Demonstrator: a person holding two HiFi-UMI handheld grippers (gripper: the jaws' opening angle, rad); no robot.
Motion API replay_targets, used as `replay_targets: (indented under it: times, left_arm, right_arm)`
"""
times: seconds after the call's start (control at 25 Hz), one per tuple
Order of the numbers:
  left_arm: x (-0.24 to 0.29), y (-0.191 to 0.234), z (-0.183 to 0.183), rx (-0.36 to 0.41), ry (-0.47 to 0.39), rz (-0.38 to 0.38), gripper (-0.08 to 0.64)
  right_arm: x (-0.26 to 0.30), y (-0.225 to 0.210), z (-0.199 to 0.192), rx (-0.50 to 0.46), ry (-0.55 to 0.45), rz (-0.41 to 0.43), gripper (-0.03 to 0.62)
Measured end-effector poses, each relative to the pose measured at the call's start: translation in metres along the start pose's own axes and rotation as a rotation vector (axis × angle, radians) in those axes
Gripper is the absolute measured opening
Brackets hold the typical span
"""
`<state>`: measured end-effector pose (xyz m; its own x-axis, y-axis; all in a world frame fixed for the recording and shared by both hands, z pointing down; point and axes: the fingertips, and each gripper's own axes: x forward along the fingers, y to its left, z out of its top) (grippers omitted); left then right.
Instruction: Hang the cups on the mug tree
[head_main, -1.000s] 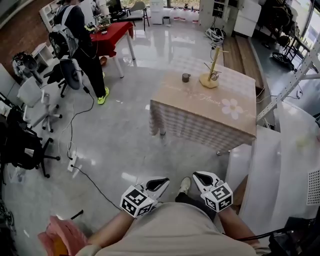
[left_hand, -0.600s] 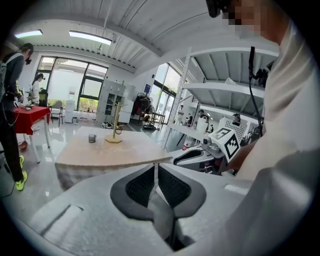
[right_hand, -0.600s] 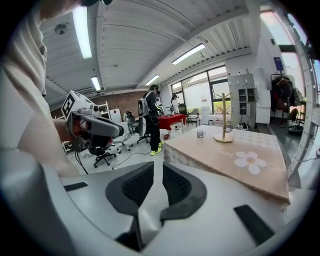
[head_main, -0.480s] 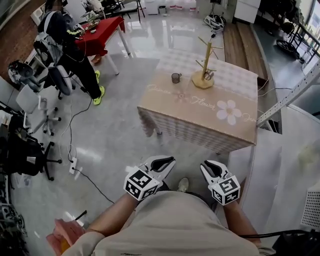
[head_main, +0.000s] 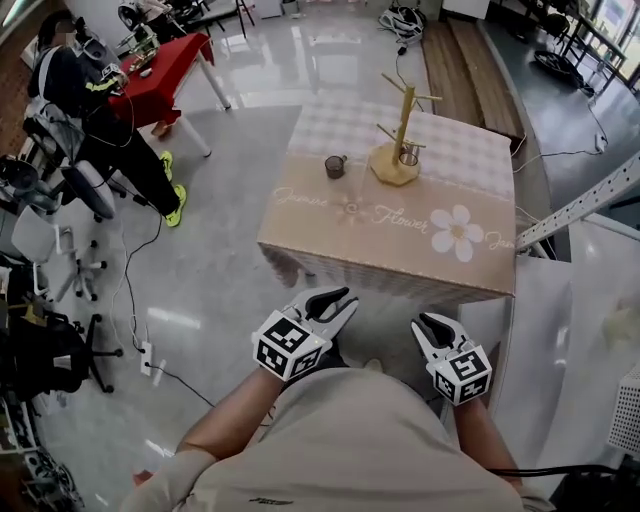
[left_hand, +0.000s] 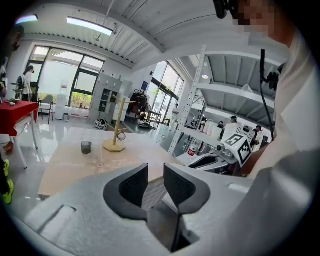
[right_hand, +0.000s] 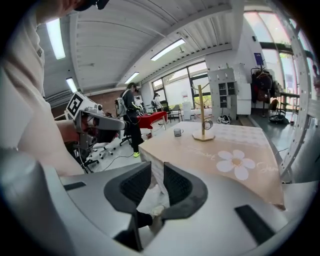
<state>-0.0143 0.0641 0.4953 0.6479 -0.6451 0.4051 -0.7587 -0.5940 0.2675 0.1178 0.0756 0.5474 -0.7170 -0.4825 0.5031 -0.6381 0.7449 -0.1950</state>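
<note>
So both grippers are held low in front of the person's body, short of the bench (head_main: 330, 235) and not touching anything on it. On the left gripper (head_main: 340, 298) the fingers have just been opening and now stand a little apart. Nothing's between them, you only see the bench's cloth behind the gap in the left gripper view. The right gripper (head_main: 430, 322) is the same deal, fingers a small gap apart and empty, just floor and the cloth's edge showing behind them

The bench has a tan cloth with a white flower printed on it. The mug tree (head_main: 401, 130) stands upright toward the far side, a wooden pole on a flat base with pegs sticking out. One clear cup (head_main: 408, 158) is already hanging on a low peg, right by the pole and just above the base. A grey cup (head_main: 335, 166) sits upright on the cloth just left of the tree's base, not touching it. Too small to tell if anything's in either cup tbh

Off to the left there's a red table (head_main: 165, 85) with a person (head_main: 90, 110) standing beside it, well apart from the bench
</note>
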Motion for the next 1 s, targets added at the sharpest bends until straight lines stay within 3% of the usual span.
replay_targets:
  times: [0.36, 0.68, 1.0]
  left_arm:
    - [0.040, 0.127, 0.042, 0.062, 0.073, -0.080, 0.124]
    - [0.088, 0.248, 0.061, 0.124, 0.127, -0.034, 0.166]
    - [0.152, 0.320, 0.053, 0.162, 0.226, 0.025, 0.201]
  right_arm:
    - [0.072, -0.023, 0.067, 0.090, -0.026, -0.136, 0.086]
    - [0.103, -0.029, 0.085, 0.190, -0.018, -0.277, 0.086]
    - [0.100, -0.051, 0.086, 0.235, -0.002, -0.349, 0.086]
